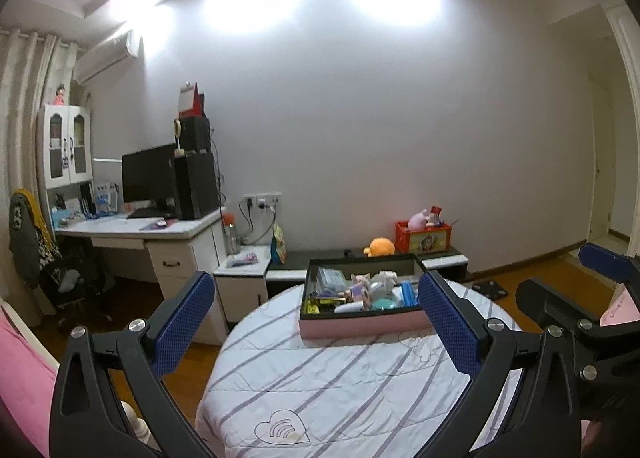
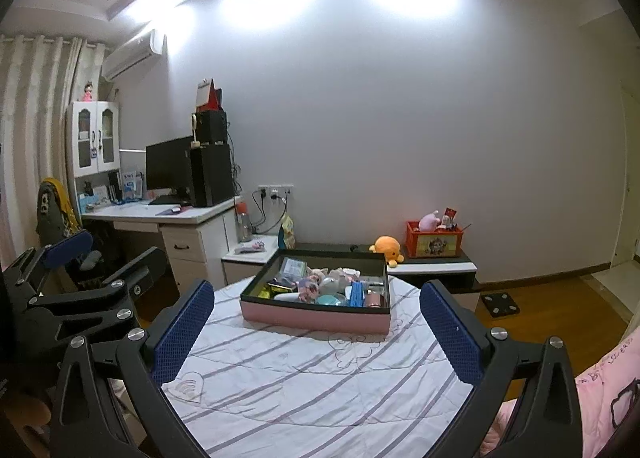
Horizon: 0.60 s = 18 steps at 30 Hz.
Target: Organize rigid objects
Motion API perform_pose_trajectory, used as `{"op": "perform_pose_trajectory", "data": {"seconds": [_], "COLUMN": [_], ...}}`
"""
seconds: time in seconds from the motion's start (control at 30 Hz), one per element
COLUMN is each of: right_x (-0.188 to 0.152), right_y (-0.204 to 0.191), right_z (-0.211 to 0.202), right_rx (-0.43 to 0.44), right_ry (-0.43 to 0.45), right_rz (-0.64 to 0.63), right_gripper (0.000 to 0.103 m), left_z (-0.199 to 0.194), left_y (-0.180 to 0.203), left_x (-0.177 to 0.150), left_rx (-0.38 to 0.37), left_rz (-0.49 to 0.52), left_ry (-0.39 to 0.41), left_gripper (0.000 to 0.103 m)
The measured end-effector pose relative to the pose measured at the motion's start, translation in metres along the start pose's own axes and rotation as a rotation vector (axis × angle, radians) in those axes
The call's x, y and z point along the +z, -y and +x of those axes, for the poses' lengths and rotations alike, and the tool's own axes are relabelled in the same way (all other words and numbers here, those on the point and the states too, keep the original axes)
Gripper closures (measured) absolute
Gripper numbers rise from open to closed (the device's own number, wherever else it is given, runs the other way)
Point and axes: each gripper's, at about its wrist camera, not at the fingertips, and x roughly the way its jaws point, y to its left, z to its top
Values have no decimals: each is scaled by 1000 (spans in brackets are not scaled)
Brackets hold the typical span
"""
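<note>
While 2 tools (image 1: 316, 310) (image 2: 316, 314) gape: 1 box (image 2: 316, 318) (full).

Lighting: artificial, from ceiling fixtures at the top of both frames; two blown-out white patches spill down the wall (image 1: 360, 97). Lower wall falls off to dull grey. Left side by the curtains (image 2: 36, 105) is dim.
Shadows: soft, beneath the desk (image 1: 132, 230) and inside the pink box (image 2: 320, 318).
Distortion: heavy fisheye; door frame (image 1: 624, 117) bows, black vignette at corners.
Focus: centre fairly sharp; box contents small and muddled; nearest lower edges soft.
</note>
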Motion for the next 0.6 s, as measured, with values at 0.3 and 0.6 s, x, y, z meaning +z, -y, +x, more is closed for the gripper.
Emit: {"op": "perform_pose_trajectory", "data": {"seconds": [0.3, 0.6], "right_x": [15, 27], "right_y": [-11, -28], "right_z": [-53, -104], "right_rx": [-3, 11], "right_ry": [89, 168], "right_rz": [-15, -31], "right_gripper": [0, 0], "left_z": [-58, -120], "left_y": [-4, -13], "left_x": [17, 32], "left_rx": [0, 73], "left_rz": [-12, 7], "left_ry": [107, 228], "left_gripper": [0, 0]}}
